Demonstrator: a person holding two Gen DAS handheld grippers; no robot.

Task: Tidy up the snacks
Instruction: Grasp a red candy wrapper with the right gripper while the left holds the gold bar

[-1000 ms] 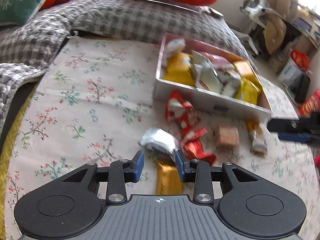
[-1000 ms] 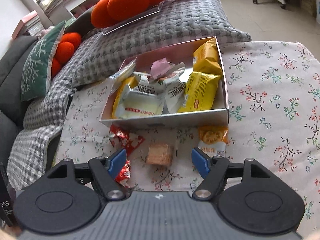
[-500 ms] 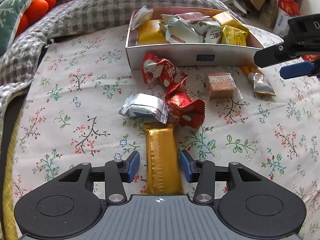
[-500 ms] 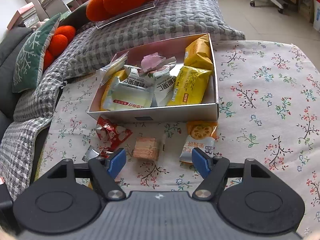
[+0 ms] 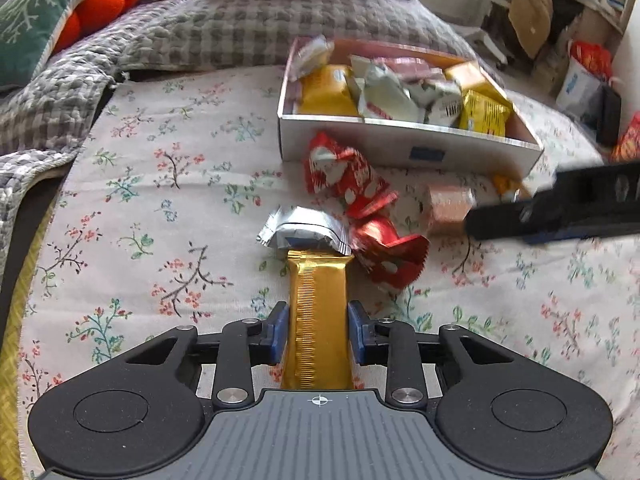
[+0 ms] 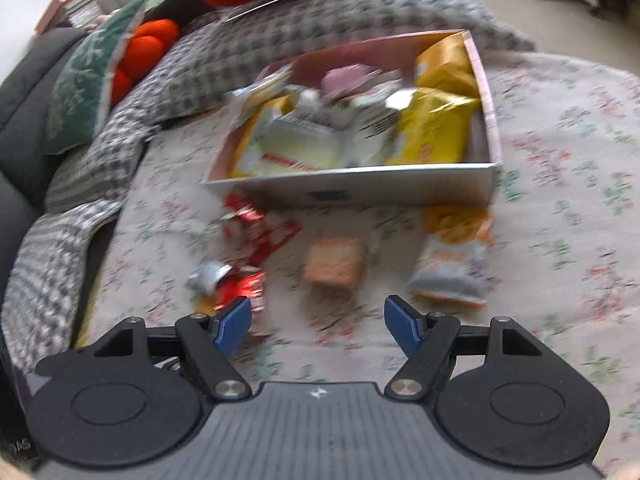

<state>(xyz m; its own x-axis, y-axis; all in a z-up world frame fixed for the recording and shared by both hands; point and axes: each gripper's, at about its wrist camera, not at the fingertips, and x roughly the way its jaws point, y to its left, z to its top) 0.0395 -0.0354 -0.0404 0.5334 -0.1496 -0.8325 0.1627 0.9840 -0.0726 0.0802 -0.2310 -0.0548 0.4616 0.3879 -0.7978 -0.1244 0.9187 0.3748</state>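
A gold snack bar point(image 5: 318, 292) lies lengthwise on the floral cloth between the blue pads of my left gripper point(image 5: 318, 334), whose jaws are closing and press on its sides. Its far end touches a silver packet point(image 5: 304, 232), with red wrappers point(image 5: 384, 256) beside that. The grey box point(image 5: 400, 148) of snacks stands beyond. My right gripper point(image 6: 318, 320) is open and empty, hovering just short of a brown biscuit packet point(image 6: 334, 266). An orange-and-grey packet point(image 6: 452, 264) lies to that packet's right, in front of the box point(image 6: 360, 192). The right wrist view is blurred.
A grey checked blanket point(image 5: 224, 28) with a green cushion point(image 5: 28, 16) and orange plush point(image 5: 100, 4) lies behind and left of the cloth. The cloth's edge point(image 5: 16, 320) runs down the left side. Bags and clutter point(image 5: 580, 76) stand on the floor at right.
My left gripper's jaws have drawn in onto the gold bar, which earlier lay loose between them. My right gripper has sunk toward the biscuit packet and reaches further into the left wrist view.
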